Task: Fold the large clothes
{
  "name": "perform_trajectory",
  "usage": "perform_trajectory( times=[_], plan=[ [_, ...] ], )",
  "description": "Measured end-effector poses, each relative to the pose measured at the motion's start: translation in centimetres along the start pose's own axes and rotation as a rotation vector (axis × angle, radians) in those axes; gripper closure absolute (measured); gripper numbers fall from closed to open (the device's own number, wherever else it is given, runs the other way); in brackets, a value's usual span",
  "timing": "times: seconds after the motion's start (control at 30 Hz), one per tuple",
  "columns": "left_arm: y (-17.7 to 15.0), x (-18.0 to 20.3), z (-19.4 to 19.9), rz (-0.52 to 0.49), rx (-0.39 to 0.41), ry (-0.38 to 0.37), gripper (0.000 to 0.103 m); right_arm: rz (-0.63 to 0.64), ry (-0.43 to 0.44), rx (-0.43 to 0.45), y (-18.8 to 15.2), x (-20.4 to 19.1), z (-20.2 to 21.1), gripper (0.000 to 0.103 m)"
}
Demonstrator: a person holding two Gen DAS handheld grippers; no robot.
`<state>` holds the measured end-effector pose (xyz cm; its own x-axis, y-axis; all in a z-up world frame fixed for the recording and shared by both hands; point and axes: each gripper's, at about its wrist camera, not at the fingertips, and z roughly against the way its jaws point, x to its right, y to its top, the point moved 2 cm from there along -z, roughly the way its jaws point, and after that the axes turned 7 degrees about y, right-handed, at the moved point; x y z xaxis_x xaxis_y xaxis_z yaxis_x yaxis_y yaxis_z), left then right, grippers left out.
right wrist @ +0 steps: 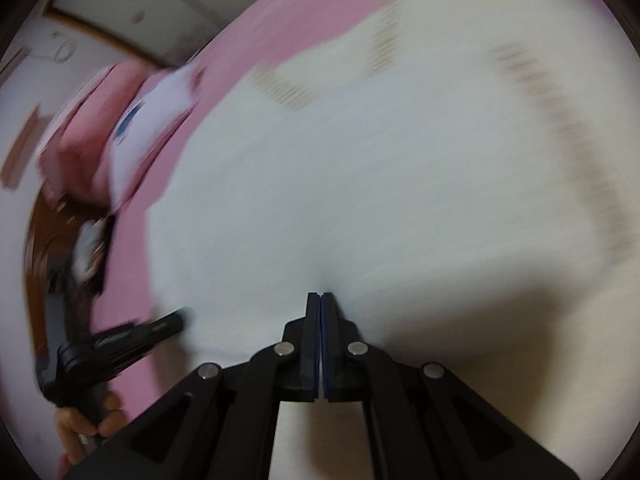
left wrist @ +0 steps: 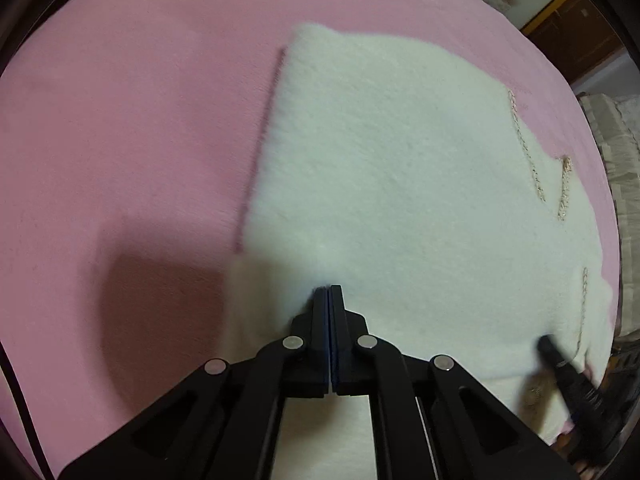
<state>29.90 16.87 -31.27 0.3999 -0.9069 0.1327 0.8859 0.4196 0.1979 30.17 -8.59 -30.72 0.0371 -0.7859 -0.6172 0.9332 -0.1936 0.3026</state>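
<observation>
We find the left gripper (left wrist: 329, 289) and right gripper (right wrist: 320, 295) both clenched on the near hem of the fluffy cream-white knitted garment (left wrist: 392, 168), whose length runs away from us across the pink bedspread (left wrist: 132, 128).

- Right gripper (right wrist: 321, 294) in the foreground, black, jaws pressed together, tips sunk into a pucker of the white garment (right wrist: 360, 184); whether cloth is pinched, unclear.
- White fleecy garment spread over a pink bed cover (right wrist: 256, 36), filling most of the view, blurred, with tan stitched lines across it.
- Left gripper (right wrist: 182, 316) at lower left, tips at the garment's edge, its opening not readable.
- A hand (right wrist: 86, 424) gripping its handle below.
- Pink pillow (right wrist: 86, 148) at the far left, a white-and-blue item beside it.
</observation>
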Motion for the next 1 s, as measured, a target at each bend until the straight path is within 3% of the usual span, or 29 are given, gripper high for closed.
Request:
perform_trajectory(
  times=[0.03, 0.07, 0.13, 0.23, 0.27, 0.3, 0.33, 0.37, 0.47, 0.5, 0.57, 0.67, 0.87, 1.0],
  plan=[
    [-0.2, 0.1, -0.2, -0.005, 0.005, -0.001, 0.102, -0.019, -0.035, 0.059, 0.7, 2.0, 1.8, 0.103],
    [-0.5, 0.3, -0.3, -0.021, 0.017, 0.014, 0.102, -0.025, -0.147, 0.103, 1.2, 3.6, 3.2, 0.103],
    [-0.6, 1.4, -0.5, -0.097, 0.055, 0.108, 0.102, -0.023, -0.278, 0.165, 1.9, 5.4, 5.4, 0.103],
    [-1.3, 4.1, 0.1, -0.192, 0.119, 0.273, 0.102, -0.081, -0.253, 0.177, 2.4, 5.9, 6.0, 0.103],
    [-1.6, 5.2, 1.0, -0.213, 0.167, 0.304, 0.102, -0.037, -0.301, 0.18, 2.5, 4.9, 5.9, 0.103],
    [-2.0, 6.3, 1.9, -0.243, 0.214, 0.278, 0.102, 0.003, -0.318, 0.198, 2.4, 3.7, 5.8, 0.103],
    [-2.3, 7.5, 2.7, -0.288, 0.251, 0.212, 0.101, 0.052, -0.291, 0.227, 2.2, 2.3, 5.8, 0.103],
    [-2.5, 8.5, 3.1, -0.32, 0.262, 0.155, 0.1, 0.096, -0.199, 0.236, 2.2, 0.7, 5.6, 0.103],
    [-1.9, 10.8, 2.0, -0.322, 0.184, -0.003, 0.1, 0.051, 0.165, 0.055, 1.6, -2.2, 0.9, 0.103],
    [-1.4, 10.8, 1.2, -0.302, 0.142, -0.033, 0.1, 0.005, 0.23, 0.004, 1.1, -2.6, -1.0, 0.103],
    [0.3, 11.0, -0.2, -0.275, 0.135, -0.012, 0.1, -0.051, 0.282, -0.077, 0.5, -2.9, -4.6, 0.103],
    [3.8, 9.6, -0.8, -0.237, 0.202, 0.023, 0.1, -0.065, 0.316, -0.031, 2.1, -3.4, -6.4, 0.103],
    [10.5, 6.8, -3.0, -0.228, 0.275, 0.075, 0.099, -0.066, 0.206, 0.058, 7.6, -0.1, -6.8, 0.103],
    [12.4, 2.8, -3.3, -0.046, 0.254, 0.082, 0.102, -0.052, -0.032, 0.186, 10.1, 5.9, -1.8, 0.103]
  ],
)
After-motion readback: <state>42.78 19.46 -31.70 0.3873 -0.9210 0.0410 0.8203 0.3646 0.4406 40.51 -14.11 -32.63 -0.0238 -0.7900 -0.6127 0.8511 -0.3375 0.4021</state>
